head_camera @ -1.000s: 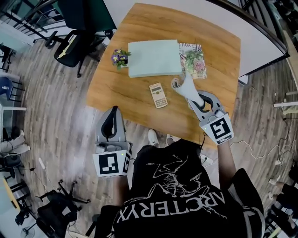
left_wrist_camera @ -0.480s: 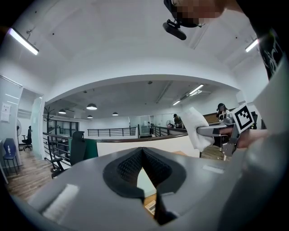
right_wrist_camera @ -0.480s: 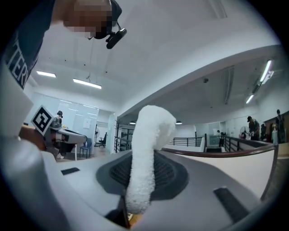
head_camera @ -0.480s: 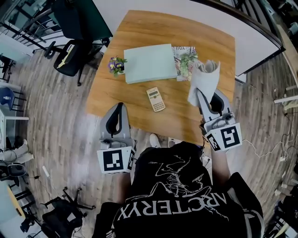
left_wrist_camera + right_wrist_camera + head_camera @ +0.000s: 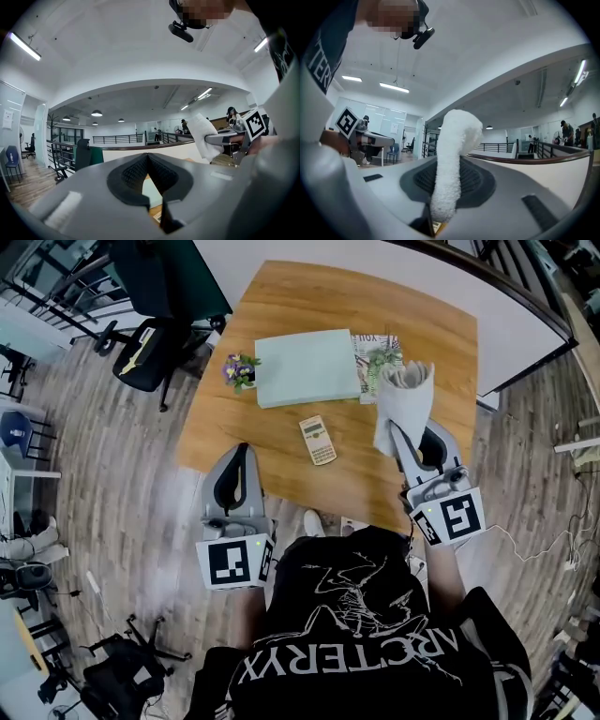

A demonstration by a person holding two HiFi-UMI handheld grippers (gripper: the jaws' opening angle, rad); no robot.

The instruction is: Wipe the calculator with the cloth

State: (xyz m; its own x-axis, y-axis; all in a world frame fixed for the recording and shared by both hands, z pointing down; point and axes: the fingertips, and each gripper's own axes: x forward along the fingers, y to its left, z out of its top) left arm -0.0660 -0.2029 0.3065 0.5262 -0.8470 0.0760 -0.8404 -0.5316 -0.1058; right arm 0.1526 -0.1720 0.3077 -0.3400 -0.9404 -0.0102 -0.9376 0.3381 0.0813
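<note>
Flat on the wooden table, toward its near edge (clear of both grippers): calculator, long axis running away from the person, far end tipped slightly left. Clamped upright in the right gripper: white cloth. Left gripper closed, empty. Legible on the black shirt: "ARCTERYX".

My head view looks steeply down on the table from well above the left gripper and right gripper. Each gripper view sits close behind its own jaws, tilted up past them; the cloth shows in all three.
</note>
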